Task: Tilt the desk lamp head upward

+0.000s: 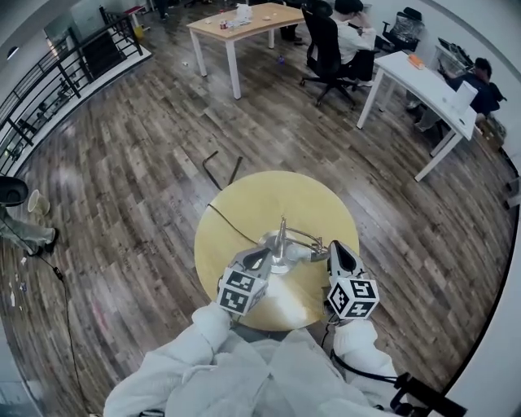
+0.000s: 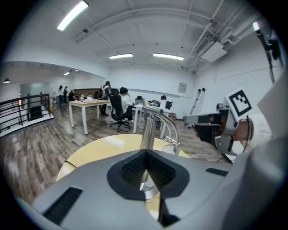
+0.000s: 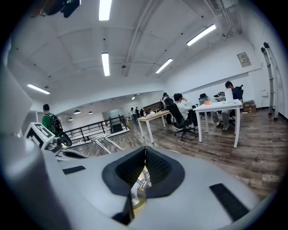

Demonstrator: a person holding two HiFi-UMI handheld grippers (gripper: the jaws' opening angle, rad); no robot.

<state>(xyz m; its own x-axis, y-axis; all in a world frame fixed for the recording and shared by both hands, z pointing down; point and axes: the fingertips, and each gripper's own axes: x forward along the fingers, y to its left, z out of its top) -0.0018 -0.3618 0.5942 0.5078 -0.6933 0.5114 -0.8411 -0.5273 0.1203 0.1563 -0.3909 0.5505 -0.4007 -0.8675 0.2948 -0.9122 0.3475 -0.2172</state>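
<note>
A silver desk lamp (image 1: 282, 241) stands in the middle of a round yellow table (image 1: 244, 204). It has an upright post, a round base and a curved arm that bends right to a small head (image 1: 314, 252). My left gripper (image 1: 260, 259) is shut and empty, just left of the lamp base. My right gripper (image 1: 334, 248) is shut too, close to the right of the lamp head and not touching it. In the left gripper view the post (image 2: 148, 128) rises straight past the shut jaws (image 2: 146, 157). The right gripper view shows shut jaws (image 3: 145, 152) with lamp metal (image 3: 142, 182) behind them.
A black cable (image 1: 230, 226) runs from the lamp across the table and off its left edge. A black bent frame (image 1: 220, 168) lies on the wooden floor behind the table. Farther off are a wooden table (image 1: 244, 24), a white desk (image 1: 423, 85), seated people and a railing (image 1: 49, 81).
</note>
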